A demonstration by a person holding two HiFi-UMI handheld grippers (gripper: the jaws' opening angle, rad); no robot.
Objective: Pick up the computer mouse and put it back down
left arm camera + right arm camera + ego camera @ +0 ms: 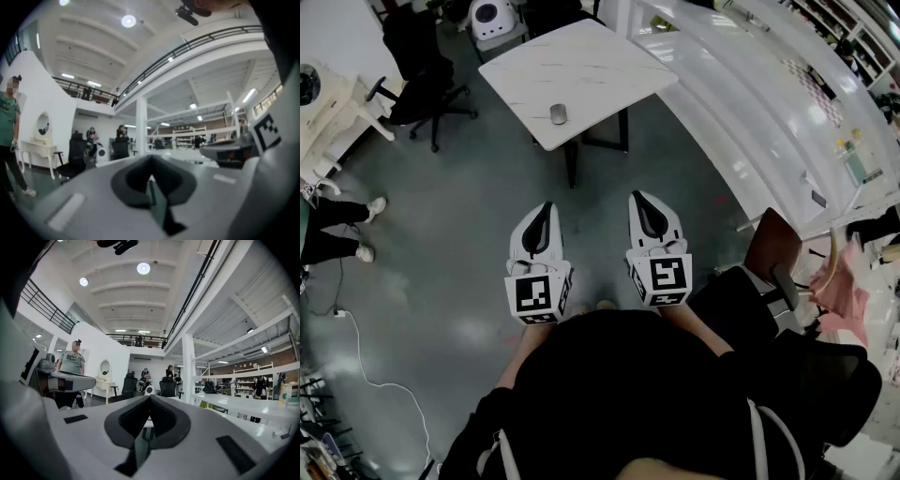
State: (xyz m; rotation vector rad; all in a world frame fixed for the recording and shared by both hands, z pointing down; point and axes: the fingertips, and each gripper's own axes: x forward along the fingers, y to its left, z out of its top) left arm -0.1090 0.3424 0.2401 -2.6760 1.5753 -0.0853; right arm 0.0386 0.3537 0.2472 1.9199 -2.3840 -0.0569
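Computer mouse (559,114) lies near the front edge of the white marble-top table (591,56), nothing touching it. Both grippers are well short of it, side by side over the grey floor (459,234), held level — left gripper (547,206) has its jaws closed together on nothing, right gripper (637,196) likewise closed and empty. Black office chair (427,89) stands left of the table.

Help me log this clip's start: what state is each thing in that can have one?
left tongs: shut, empty, held level.
right tongs: shut, empty, held level.
computer mouse: lying on the table, untouched.
table: upright, ahead of both tongs.
office chair: upright, unoccupied.
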